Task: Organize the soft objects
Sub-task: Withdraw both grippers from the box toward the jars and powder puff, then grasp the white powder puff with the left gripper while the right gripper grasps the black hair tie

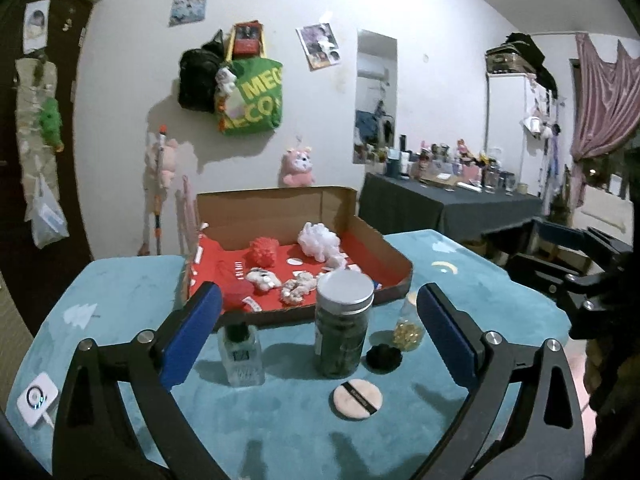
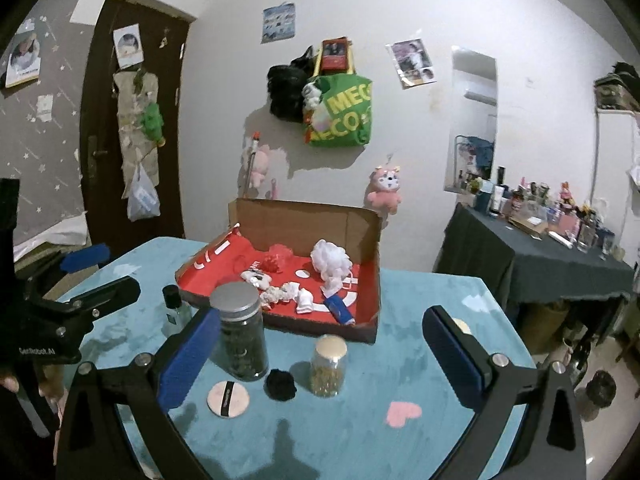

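Blue-padded left claw (image 1: 320, 320) and right claw (image 2: 324, 344) both gape wide, gripping nothing; near them on the teal counter (image 1: 280, 432) lie a powder puff (image 1: 357, 399) and black scrunchie (image 1: 384, 357); far cardboard box (image 1: 384, 240) holds white pouf (image 1: 318, 240).

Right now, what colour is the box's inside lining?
Red with white markings. The box lining shows best in the right wrist view.

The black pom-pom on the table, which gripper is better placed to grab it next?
Probably right: the black pom-pom lies between the open right gripper fingers, nothing blocking. For the left gripper, the tall jar crowds it.
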Motion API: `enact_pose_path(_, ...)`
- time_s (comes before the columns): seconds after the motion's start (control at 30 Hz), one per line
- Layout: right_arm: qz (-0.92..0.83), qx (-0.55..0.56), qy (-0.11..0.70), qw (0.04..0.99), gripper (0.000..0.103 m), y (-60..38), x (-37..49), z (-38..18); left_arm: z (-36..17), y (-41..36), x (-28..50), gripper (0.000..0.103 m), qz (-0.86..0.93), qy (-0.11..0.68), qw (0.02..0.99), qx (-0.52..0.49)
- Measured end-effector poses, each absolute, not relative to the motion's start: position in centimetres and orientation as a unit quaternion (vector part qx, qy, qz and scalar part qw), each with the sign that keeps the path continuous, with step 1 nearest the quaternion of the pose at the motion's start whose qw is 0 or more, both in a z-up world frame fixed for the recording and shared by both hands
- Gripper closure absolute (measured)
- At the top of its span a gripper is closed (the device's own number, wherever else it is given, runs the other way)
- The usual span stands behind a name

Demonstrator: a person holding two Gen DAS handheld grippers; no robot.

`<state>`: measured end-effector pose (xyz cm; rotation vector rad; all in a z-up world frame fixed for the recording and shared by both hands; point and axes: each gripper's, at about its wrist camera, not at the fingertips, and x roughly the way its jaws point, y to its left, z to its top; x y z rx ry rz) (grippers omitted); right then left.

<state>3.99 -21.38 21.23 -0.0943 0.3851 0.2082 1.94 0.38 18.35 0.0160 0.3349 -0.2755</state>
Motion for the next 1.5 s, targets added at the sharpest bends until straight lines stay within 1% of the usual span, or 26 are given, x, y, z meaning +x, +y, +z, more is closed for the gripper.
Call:
enact_pose_path(0.17, 0.079, -0.042, 0.163, 0.982, 0.000, -21.1, 1.8, 18.6, 16.3, 0.1, 0.5, 0.003, -0.122, 0.153, 0.981, 0.001)
enact_pose_path(0.3, 0.069, -0.049, 0.162, 0.983, 0.000, -20.7, 1.4, 16.4, 14.4, -0.1, 0.5, 0.003, -0.112, 0.160, 0.981, -0.005)
enact_pose_path(0.57, 0.059, -0.034, 0.193, 0.979, 0.000, -21.2, 2.2, 12.9, 10.4, -0.4, 1.5, 0.003, -0.102, 0.213, 0.972, -0.012)
enact_pose_path(0.83, 0.060, -0.021, 0.238, 0.969, 0.000, -21.4, 3.6, 9.9, 7.6, -0.6, 3.0, 0.003, -0.090, 0.262, 0.961, -0.008)
enact_pose_path(1.27, 0.063, -0.001, 0.284, 0.957, 0.000, -22.2, 5.3, 7.5, 5.5, -1.0, 5.1, 0.003, -0.088, 0.319, 0.944, -0.009)
enact_pose_path(1.5, 0.054, 0.007, 0.298, 0.953, 0.000, -23.4, 6.0, 7.2, 4.8, -2.5, 6.9, 0.003, -0.115, 0.375, 0.920, -0.002)
